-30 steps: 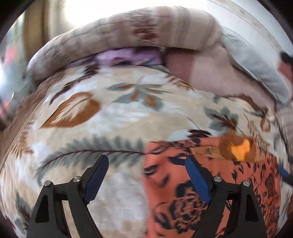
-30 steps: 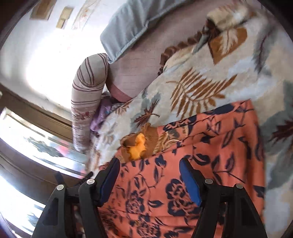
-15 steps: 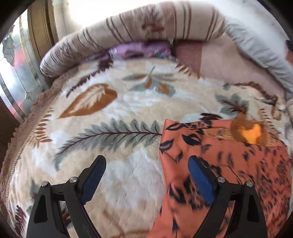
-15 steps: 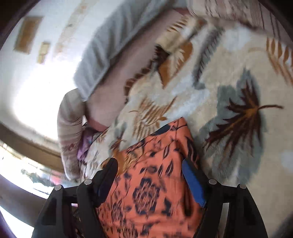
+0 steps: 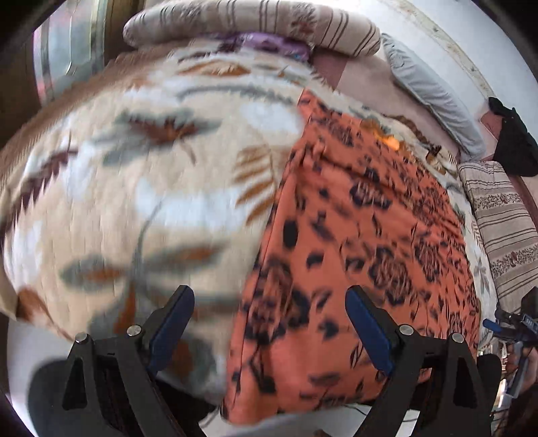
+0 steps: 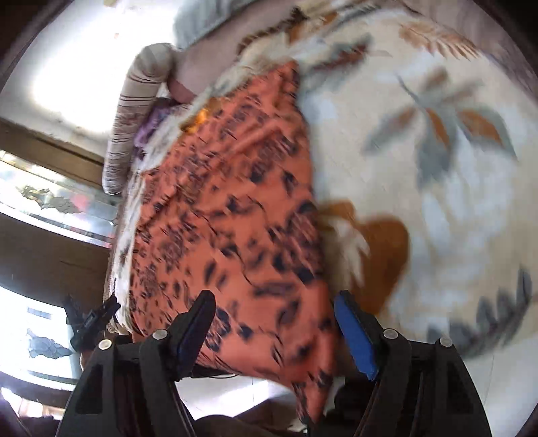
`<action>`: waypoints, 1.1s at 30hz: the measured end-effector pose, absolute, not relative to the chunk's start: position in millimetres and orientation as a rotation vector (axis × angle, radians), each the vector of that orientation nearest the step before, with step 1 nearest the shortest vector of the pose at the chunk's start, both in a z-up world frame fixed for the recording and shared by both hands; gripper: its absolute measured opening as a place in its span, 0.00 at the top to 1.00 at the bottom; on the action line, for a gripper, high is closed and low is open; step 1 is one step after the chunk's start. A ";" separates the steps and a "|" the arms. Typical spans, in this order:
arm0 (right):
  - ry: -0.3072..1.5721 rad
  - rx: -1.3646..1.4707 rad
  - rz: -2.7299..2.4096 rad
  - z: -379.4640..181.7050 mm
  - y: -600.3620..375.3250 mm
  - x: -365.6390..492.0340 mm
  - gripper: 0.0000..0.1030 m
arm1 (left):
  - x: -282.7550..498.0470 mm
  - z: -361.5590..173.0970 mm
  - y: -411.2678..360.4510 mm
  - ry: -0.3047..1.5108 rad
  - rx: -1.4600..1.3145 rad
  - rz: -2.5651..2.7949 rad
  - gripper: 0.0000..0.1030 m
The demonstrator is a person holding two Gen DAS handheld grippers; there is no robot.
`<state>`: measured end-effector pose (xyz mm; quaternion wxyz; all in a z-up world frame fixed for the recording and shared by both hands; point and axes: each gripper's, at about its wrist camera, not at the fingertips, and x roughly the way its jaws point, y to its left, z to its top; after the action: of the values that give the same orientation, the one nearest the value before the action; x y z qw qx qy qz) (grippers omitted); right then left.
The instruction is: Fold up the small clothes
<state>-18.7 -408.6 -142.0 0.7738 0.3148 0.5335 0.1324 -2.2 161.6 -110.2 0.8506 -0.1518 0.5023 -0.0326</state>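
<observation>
An orange garment with a dark flower print lies stretched out lengthwise on a cream leaf-print blanket. Its near end droops over the bed's front edge. My left gripper hovers open over the garment's near left border, and nothing is pinched. In the right wrist view the same garment runs away from me. My right gripper is open above its near right border, pads clear of the cloth. Each gripper shows at the other view's edge: the right gripper and the left gripper.
A striped bolster and a grey pillow lie along the far side of the bed, with purple cloth below the bolster. A second striped pillow sits at the right. A glazed wooden window frame stands beside the bed.
Both grippers have drawn back from the garment's far end to its near end at the bed's front edge. The whole garment now shows, blurred by the motion. Both stayed open.
</observation>
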 end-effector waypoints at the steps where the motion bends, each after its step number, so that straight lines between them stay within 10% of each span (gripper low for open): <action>1: 1.167 0.715 0.300 -149.4 -408.5 -24.8 0.26 | -8.3 -115.0 160.6 1.075 -0.327 -0.071 0.11; 11: 1.224 0.702 0.268 -174.1 -386.5 -37.8 0.27 | -22.3 -138.6 163.6 1.141 -0.400 -0.044 0.12; 18: 1.243 0.695 0.261 -172.8 -389.4 -44.9 0.48 | -28.8 -138.6 162.2 1.182 -0.362 -0.022 0.53; 21: 1.253 0.677 0.276 -174.7 -388.2 -50.1 0.45 | -30.1 -142.0 158.5 1.194 -0.332 -0.031 0.34; 25: 1.291 0.670 0.260 -182.8 -386.1 -39.1 0.44 | -26.6 -147.8 142.4 1.214 -0.249 -0.008 0.33; 29: 1.307 0.634 0.238 -183.5 -387.8 -39.9 0.89 | -26.7 -137.1 144.7 1.203 -0.280 -0.045 0.95; 33: 1.241 0.670 0.273 -164.5 -391.2 -46.9 0.90 | -30.3 -113.9 148.7 1.148 -0.325 -0.084 0.94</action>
<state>-46.9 -391.2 -164.5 0.7530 0.3071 0.5684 0.1249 -30.3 148.7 -113.9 0.8263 -0.1531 0.5406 -0.0396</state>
